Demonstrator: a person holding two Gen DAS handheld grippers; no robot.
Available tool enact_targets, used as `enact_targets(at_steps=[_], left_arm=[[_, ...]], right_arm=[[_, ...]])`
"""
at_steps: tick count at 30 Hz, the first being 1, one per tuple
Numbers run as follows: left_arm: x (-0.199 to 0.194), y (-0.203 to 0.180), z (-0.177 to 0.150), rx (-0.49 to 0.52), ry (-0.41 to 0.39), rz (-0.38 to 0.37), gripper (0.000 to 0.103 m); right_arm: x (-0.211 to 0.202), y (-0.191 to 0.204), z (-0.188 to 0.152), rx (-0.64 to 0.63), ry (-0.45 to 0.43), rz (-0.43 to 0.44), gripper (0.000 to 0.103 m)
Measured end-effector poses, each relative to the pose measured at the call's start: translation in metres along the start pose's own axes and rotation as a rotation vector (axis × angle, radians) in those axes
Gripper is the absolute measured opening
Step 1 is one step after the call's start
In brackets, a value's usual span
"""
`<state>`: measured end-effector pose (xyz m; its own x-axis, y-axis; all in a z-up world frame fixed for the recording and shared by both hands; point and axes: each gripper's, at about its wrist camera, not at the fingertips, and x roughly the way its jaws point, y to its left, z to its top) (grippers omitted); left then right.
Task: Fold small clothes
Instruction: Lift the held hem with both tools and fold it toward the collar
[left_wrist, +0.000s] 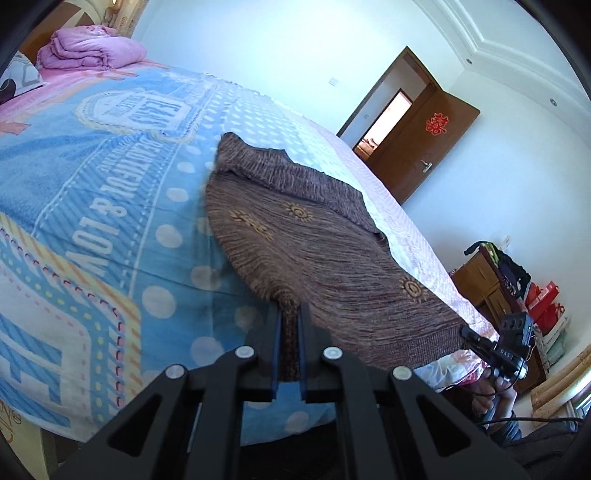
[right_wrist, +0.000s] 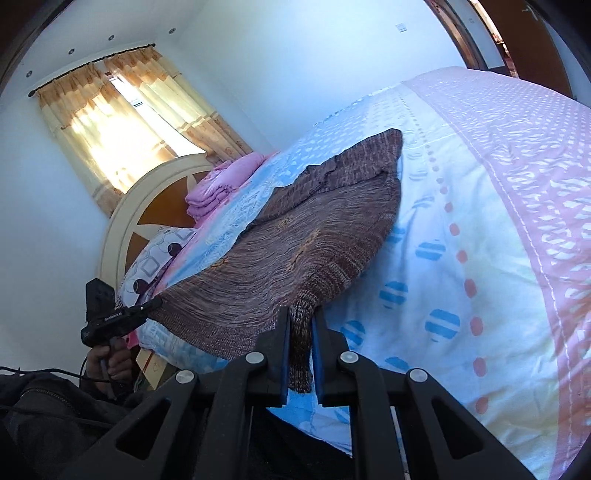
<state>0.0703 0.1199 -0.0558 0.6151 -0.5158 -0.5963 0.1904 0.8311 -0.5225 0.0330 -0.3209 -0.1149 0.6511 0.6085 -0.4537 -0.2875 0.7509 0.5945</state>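
A small brown knitted sweater (left_wrist: 325, 243) with yellow sun motifs lies on the bed, stretched between both grippers along its near hem. My left gripper (left_wrist: 290, 314) is shut on the hem's left corner. My right gripper (right_wrist: 301, 317) is shut on the hem's right corner; the sweater (right_wrist: 295, 236) runs away from it, a sleeve folded across the far end. The right gripper also shows in the left wrist view (left_wrist: 467, 334), and the left gripper in the right wrist view (right_wrist: 157, 302), each pinching a hem corner.
The bed has a blue, white and pink printed cover (left_wrist: 110, 184). A folded pink quilt (left_wrist: 88, 50) and a pillow (right_wrist: 155, 254) lie by the headboard. An open brown door (left_wrist: 417, 147) and a cluttered cabinet (left_wrist: 495, 284) stand beyond the bed. A curtained window (right_wrist: 118, 133) is behind the headboard.
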Motion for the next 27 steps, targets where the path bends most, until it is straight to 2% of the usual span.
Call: enact_targets(at_steps=[3, 7, 14, 24, 27], left_arm=[[-0.005, 0.007, 0.001, -0.040, -0.011, -0.054, 0.007], [-0.013, 0.003, 0.002, -0.004, -0.034, -0.034, 0.007], [-0.009, 0.013, 0.018, -0.018, -0.064, -0.032, 0.007], [0.012, 0.015, 0.080, -0.011, -0.136, -0.061, 0.007], [0.024, 0.014, 0.103, 0.011, -0.155, -0.045, 0.007]], right_arm=[[0.001, -0.005, 0.000, 0.043, 0.002, 0.023, 0.010], [-0.004, 0.001, 0.001, 0.012, 0.003, 0.015, 0.010], [-0.001, -0.002, 0.010, 0.038, -0.015, 0.027, 0.010], [0.016, 0.002, 0.073, 0.004, -0.116, -0.014, 0.010], [0.023, 0.000, 0.095, 0.005, -0.140, -0.025, 0.010]])
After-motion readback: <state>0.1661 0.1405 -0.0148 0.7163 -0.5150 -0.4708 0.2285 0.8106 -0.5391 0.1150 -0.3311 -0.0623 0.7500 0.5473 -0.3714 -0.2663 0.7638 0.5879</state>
